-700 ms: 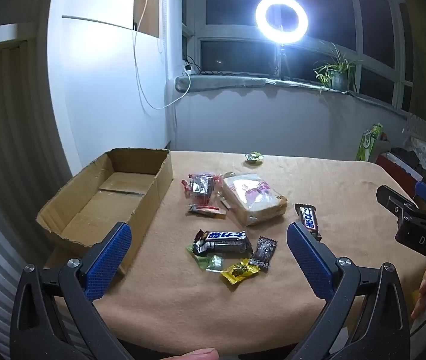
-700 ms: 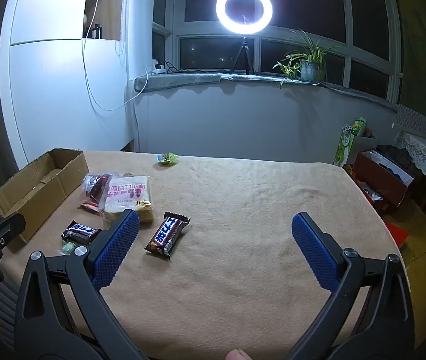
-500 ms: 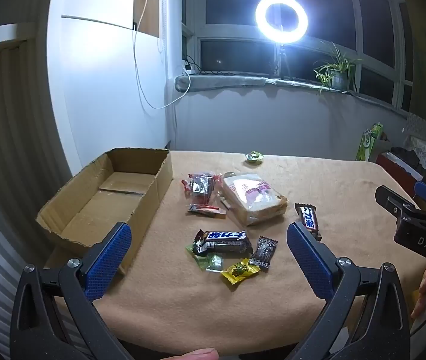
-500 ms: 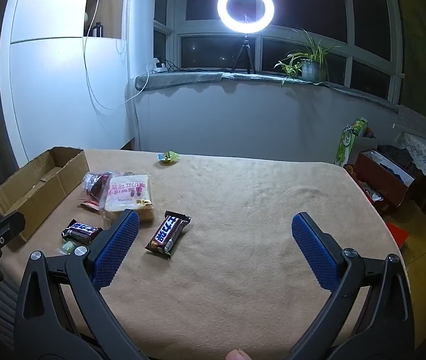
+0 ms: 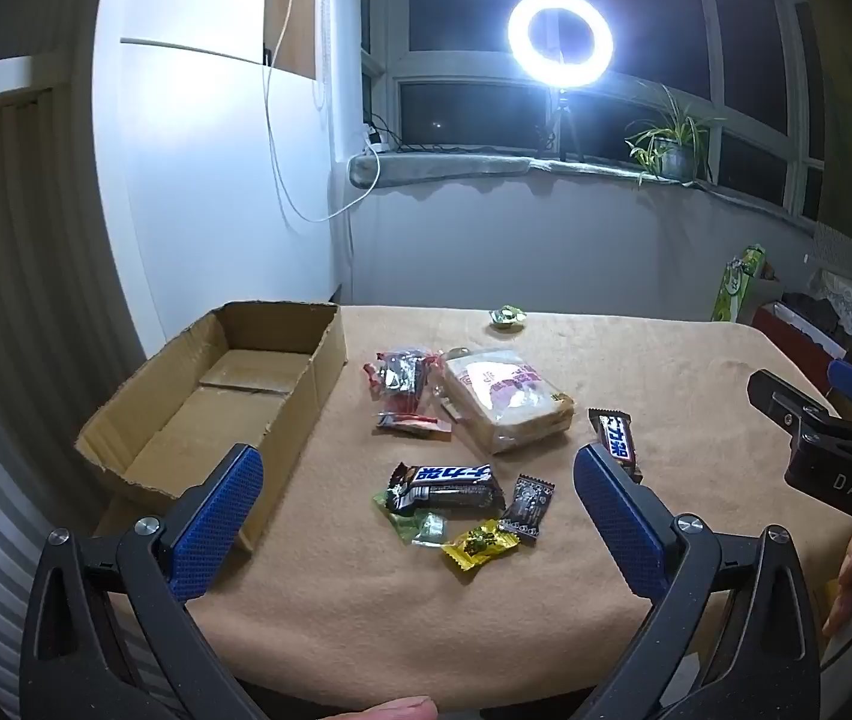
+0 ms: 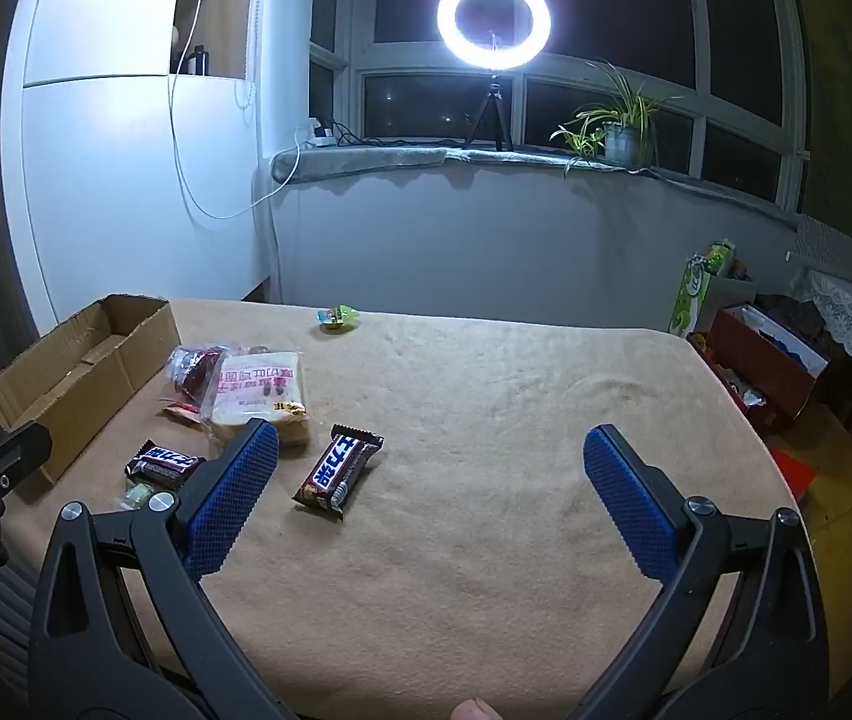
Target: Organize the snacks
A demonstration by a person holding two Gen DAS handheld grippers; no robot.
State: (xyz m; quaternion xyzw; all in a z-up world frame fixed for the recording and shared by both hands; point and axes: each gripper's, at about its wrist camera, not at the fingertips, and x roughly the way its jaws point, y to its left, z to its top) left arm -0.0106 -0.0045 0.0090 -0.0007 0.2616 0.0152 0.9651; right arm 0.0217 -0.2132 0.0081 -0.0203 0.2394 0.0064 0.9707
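Claw (image 5: pixel 414 516) spread wide, ribbed blue pads (image 5: pixel 216 519), glossy crinkled wrappers (image 5: pixel 444 486)

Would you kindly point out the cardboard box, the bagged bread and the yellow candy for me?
cardboard box (image 5: pixel 186 414), left wrist view, on its inner floor.
bagged bread (image 5: pixel 507 399), left wrist view, middle of the top face.
yellow candy (image 5: pixel 479 542), left wrist view, middle of the wrapper.

Snack cluster (image 5: pixel 462 444) beside cardboard box (image 5: pixel 216 396), bare cloth (image 6: pixel 516 432) rightward
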